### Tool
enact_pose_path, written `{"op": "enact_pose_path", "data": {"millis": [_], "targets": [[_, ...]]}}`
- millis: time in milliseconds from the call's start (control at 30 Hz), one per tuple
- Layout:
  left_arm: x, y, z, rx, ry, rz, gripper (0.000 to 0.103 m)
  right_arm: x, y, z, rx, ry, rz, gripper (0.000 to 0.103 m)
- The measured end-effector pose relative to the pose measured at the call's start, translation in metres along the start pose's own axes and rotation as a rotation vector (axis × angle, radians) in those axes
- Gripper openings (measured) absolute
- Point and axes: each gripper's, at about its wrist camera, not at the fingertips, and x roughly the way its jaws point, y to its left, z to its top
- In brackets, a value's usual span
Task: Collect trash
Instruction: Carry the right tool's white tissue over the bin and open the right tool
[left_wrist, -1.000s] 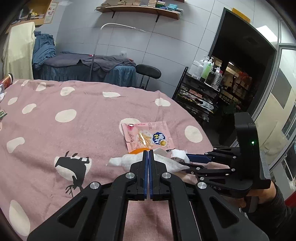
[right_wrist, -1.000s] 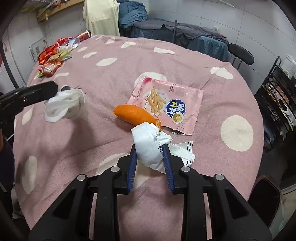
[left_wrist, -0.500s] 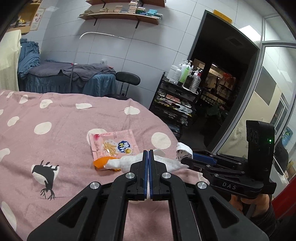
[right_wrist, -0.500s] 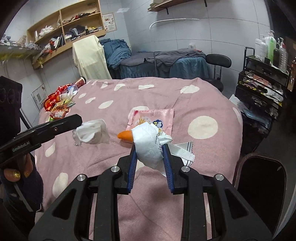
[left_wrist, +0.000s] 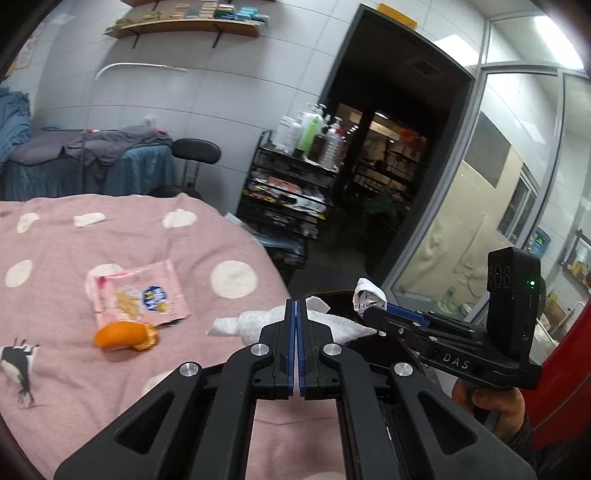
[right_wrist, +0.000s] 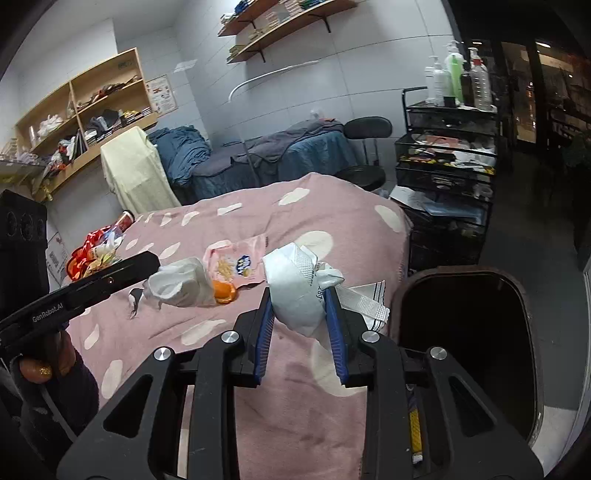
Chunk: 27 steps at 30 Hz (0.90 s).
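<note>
**A:** So, where was the trash at that point? Couldn't tell from my end.

**B:** Both hands had some. The left gripper (left_wrist: 296, 308) had its fingers (left_wrist: 291, 334) pinched fully together on a crumpled white tissue (left_wrist: 255, 323), which stuck out on both sides of the tips. The right gripper (right_wrist: 300, 295) had its fingers (right_wrist: 334, 314) partly apart, clamped on a scrunched white wrapper (right_wrist: 295, 288) with a crimped foil edge poking out to the right.

**A:** And the bin?

**B:** Dark trash bin (right_wrist: 465, 332) sat on the floor just beside the desk (right_wrist: 295, 369) edge, mouth open, to the right of the wrapper in the right wrist view. Wrapper looked held above the pink polka-dot cloth near that edge, not over the bin opening.

**A:** Anything left on the desk?

**B:** Yep. A pink snack packet (left_wrist: 138, 295) lay flat on the cloth, with a piece of orange peel (left_wrist: 123, 336) touching its near edge. Far side had a pile of red snack wrappers (right_wrist: 94, 254) next to a can lying on its side.

**A:** Hands visible?

**B:** Only bits, a hand (left_wrist: 491, 402) under the right gripper's handle.
</note>
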Motion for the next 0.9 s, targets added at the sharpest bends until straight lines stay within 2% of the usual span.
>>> {"op": "enact_pose_path", "data": {"millis": [300, 600, 667, 733, 800, 900], "targets": [[0.041, -0.040, -0.005, 0.049, 0.060, -0.084, 0.002, -0.017, -0.078, -0.026, 0.159, 0.008, -0.158, 0.029], [0.079, -0.073, -0.013, 0.093, 0.128, -0.136, 0.002, -0.002, -0.136, -0.054, 0.260, 0.069, -0.270, 0.029], [0.087, -0.078, -0.015, 0.100, 0.141, -0.142, 0.002, 0.003, -0.144, -0.061, 0.274, 0.081, -0.281, 0.034], [0.093, -0.083, -0.017, 0.110, 0.155, -0.147, 0.002, 0.007, -0.147, -0.066, 0.283, 0.088, -0.298, 0.051], [0.099, -0.087, -0.019, 0.120, 0.167, -0.149, 0.002, 0.008, -0.152, -0.071, 0.297, 0.090, -0.319, 0.063], [0.104, -0.090, -0.020, 0.127, 0.180, -0.151, 0.002, 0.007, -0.159, -0.073, 0.313, 0.084, -0.358, 0.064]]}}
